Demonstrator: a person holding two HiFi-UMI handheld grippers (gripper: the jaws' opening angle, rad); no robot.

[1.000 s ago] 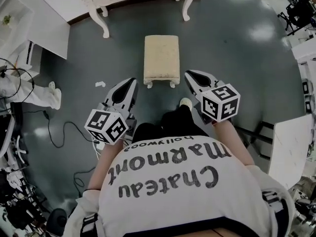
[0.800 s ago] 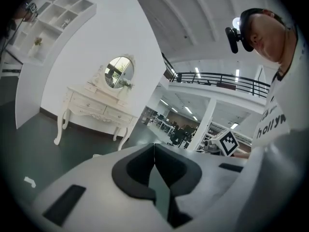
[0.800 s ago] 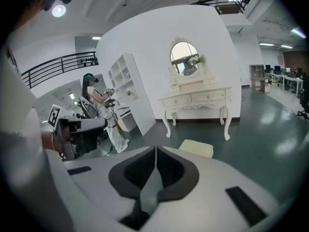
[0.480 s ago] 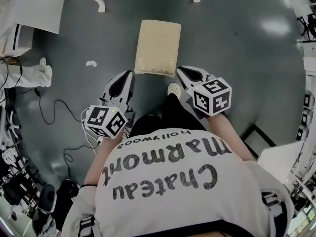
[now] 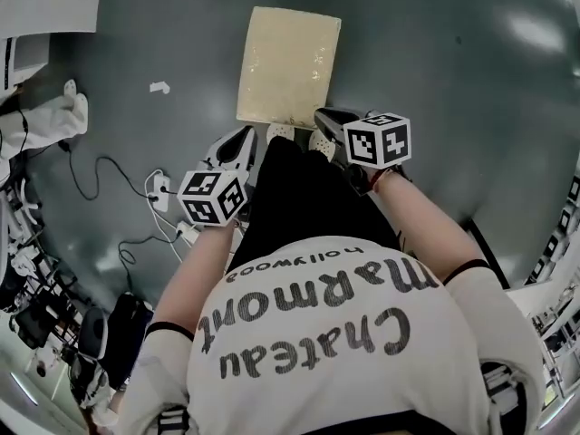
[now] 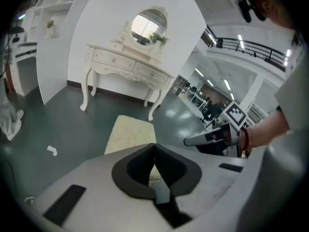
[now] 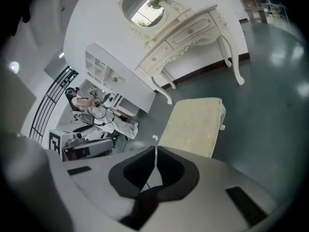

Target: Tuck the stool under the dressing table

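A cream cushioned stool (image 5: 288,66) stands on the dark floor in front of me, out in the open, away from the white dressing table (image 6: 128,64). The table is outside the head view. My left gripper (image 5: 246,134) is shut and empty, low beside the stool's near left corner. My right gripper (image 5: 322,114) is also shut and empty, at the stool's near right corner. In the left gripper view the shut left gripper (image 6: 154,144) points at the stool (image 6: 128,132). In the right gripper view the right gripper (image 7: 155,148) points at the stool (image 7: 195,124) and the table (image 7: 193,33).
My white shoes (image 5: 281,132) stand at the stool's near edge. Cables (image 5: 118,175) and a power strip (image 5: 161,188) lie on the floor to the left, with a white scrap (image 5: 159,87) further out. White shelving (image 7: 116,76) stands left of the table, which carries an oval mirror (image 6: 147,25).
Both grippers have dropped lower and come in to the stool's near corners. The stool looks closer, and the dressing table's legs have left the top of the head view.
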